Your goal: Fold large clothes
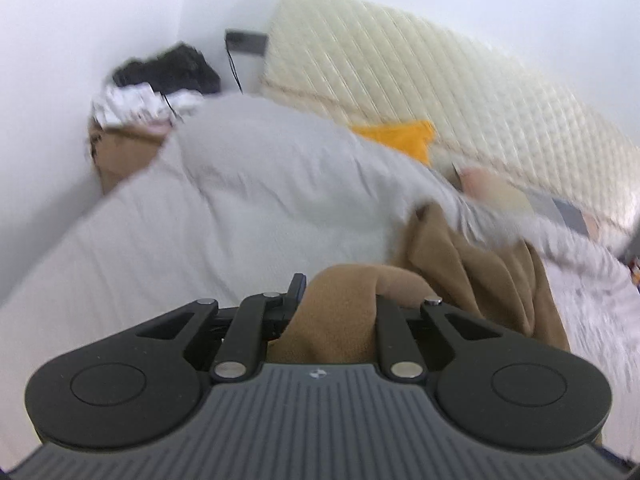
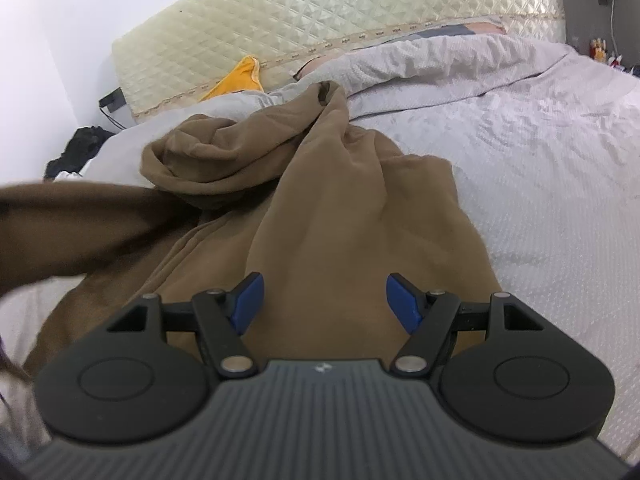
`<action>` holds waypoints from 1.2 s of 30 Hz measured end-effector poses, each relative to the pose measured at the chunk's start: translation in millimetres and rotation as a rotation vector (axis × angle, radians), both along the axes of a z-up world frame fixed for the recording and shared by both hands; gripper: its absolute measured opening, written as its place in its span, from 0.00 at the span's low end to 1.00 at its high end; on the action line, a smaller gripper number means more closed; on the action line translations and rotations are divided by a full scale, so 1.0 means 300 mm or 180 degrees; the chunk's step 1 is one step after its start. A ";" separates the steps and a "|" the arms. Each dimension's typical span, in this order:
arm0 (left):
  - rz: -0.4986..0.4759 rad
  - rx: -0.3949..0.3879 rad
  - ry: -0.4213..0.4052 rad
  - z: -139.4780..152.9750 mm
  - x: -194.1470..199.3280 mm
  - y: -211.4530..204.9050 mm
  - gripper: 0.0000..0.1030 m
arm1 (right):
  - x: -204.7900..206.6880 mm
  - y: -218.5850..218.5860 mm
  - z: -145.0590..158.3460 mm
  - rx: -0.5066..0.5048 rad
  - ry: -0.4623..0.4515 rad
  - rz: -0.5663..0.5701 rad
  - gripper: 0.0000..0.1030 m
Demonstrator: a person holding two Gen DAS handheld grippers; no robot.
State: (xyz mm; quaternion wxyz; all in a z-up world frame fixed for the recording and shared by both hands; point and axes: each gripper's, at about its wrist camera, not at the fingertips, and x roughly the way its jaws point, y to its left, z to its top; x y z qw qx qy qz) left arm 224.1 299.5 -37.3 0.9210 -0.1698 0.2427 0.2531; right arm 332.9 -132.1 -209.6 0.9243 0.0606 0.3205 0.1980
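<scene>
Brown garment [image 2: 320,208]: large, soft, crumpled; spread over the centre of the right wrist view, hood or collar bunched at upper centre, one part stretched blurred toward the left edge of the frame. In the left wrist view, lower centre to lower right, a fold bunched up between the fingers.

Left gripper [image 1: 340,300]: lower centre of its view, jaws nearly together, clamped on a bunch of the brown cloth, which hides the pads; view motion-blurred.

Right gripper [image 2: 324,300]: lower centre of its view, jaws well apart, blue pads [image 2: 248,300] bare, poised over the brown cloth, nothing gripped; contact with the cloth below not discernible.

Grey bedcover [image 2: 540,152]: wrinkled, under the garment, filling the right half of the right wrist view.

Cream quilted headboard [image 2: 280,28]: upper part of both views.

Yellow cloth [image 2: 240,78]: upper left of centre, against the headboard.

Dark heap of items [image 1: 168,68]: upper left of the left wrist view, on a brown box [image 1: 120,156] beside the white wall [image 1: 80,20].
</scene>
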 end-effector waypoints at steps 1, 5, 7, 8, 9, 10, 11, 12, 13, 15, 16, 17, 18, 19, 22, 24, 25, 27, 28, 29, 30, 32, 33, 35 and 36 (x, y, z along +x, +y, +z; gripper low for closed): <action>0.0029 0.0075 0.0001 0.035 0.020 0.041 0.16 | 0.001 0.004 0.001 -0.0030 -0.0011 -0.0014 0.68; 0.0156 0.0151 0.0001 0.162 0.118 0.240 0.16 | 0.007 0.025 0.008 -0.0059 -0.0030 -0.0039 0.68; 0.0262 0.0156 0.0007 0.214 0.177 0.360 0.15 | 0.011 0.043 0.008 -0.0106 -0.0063 -0.0028 0.68; 0.0330 0.0187 0.0018 0.232 0.205 0.412 0.15 | 0.011 0.055 0.010 -0.0151 -0.0099 -0.0018 0.68; 0.0422 0.0222 0.0039 0.247 0.238 0.477 0.15 | 0.010 0.070 0.012 -0.0213 -0.0151 -0.0008 0.68; 0.0506 0.0239 0.0061 0.251 0.266 0.535 0.15 | 0.013 0.083 0.013 -0.0270 -0.0201 -0.0001 0.68; 0.0584 0.0222 0.0087 0.249 0.301 0.602 0.15 | 0.018 0.098 0.015 -0.0311 -0.0240 0.0015 0.68; 0.0639 0.0202 0.0129 0.239 0.335 0.660 0.15 | 0.024 0.105 0.016 -0.0318 -0.0258 0.0029 0.68; 0.0695 0.0187 0.0203 0.217 0.373 0.719 0.15 | 0.032 0.114 0.017 -0.0297 -0.0256 0.0039 0.68; 0.0786 0.0156 0.0351 0.153 0.439 0.819 0.16 | 0.060 0.122 0.008 -0.0157 -0.0186 0.0082 0.68; 0.0825 0.0137 0.0413 0.111 0.470 0.865 0.16 | 0.079 0.124 0.000 -0.0088 -0.0128 0.0081 0.68; 0.0859 0.0122 0.0466 0.070 0.496 0.902 0.16 | 0.098 0.128 -0.010 -0.0030 -0.0071 0.0068 0.68; 0.0896 0.0114 0.0529 0.021 0.518 0.933 0.16 | 0.112 0.132 -0.019 -0.0011 -0.0033 0.0050 0.68; 0.0918 0.0129 0.0591 -0.023 0.540 0.959 0.16 | 0.126 0.140 -0.029 -0.0013 0.0001 0.0020 0.68; 0.0983 0.0223 0.0951 -0.175 0.605 1.031 0.16 | 0.163 0.167 -0.052 0.0006 0.0115 -0.0022 0.68; 0.1066 0.0068 0.1068 -0.263 0.624 1.075 0.16 | 0.181 0.183 -0.073 0.0030 0.0190 -0.0011 0.68; 0.1090 0.0037 0.1145 -0.301 0.630 1.086 0.17 | 0.187 0.195 -0.086 0.0007 0.0237 -0.0002 0.68; 0.1125 0.0000 0.1226 -0.360 0.639 1.102 0.17 | 0.204 0.214 -0.107 -0.0035 0.0298 0.0015 0.70; 0.1140 -0.0026 0.1241 -0.382 0.641 1.113 0.17 | 0.210 0.222 -0.111 -0.0047 0.0294 0.0013 0.70; 0.1156 -0.0049 0.1245 -0.395 0.643 1.117 0.17 | 0.214 0.229 -0.113 -0.0053 0.0290 0.0011 0.70; 0.1158 -0.0045 0.1247 -0.401 0.642 1.113 0.18 | 0.219 0.230 -0.114 -0.0048 0.0288 0.0007 0.70; 0.1143 -0.0010 0.1250 -0.402 0.641 1.112 0.18 | 0.222 0.230 -0.116 -0.0023 0.0297 -0.0006 0.70; 0.1138 -0.0016 0.1242 -0.398 0.635 1.106 0.18 | 0.224 0.226 -0.115 -0.0015 0.0301 -0.0005 0.70; 0.1157 -0.0098 0.1178 -0.378 0.618 1.109 0.21 | 0.220 0.225 -0.113 -0.0014 0.0297 -0.0002 0.70; 0.1176 -0.0171 0.1124 -0.365 0.602 1.106 0.23 | 0.216 0.225 -0.112 -0.0016 0.0295 -0.0001 0.70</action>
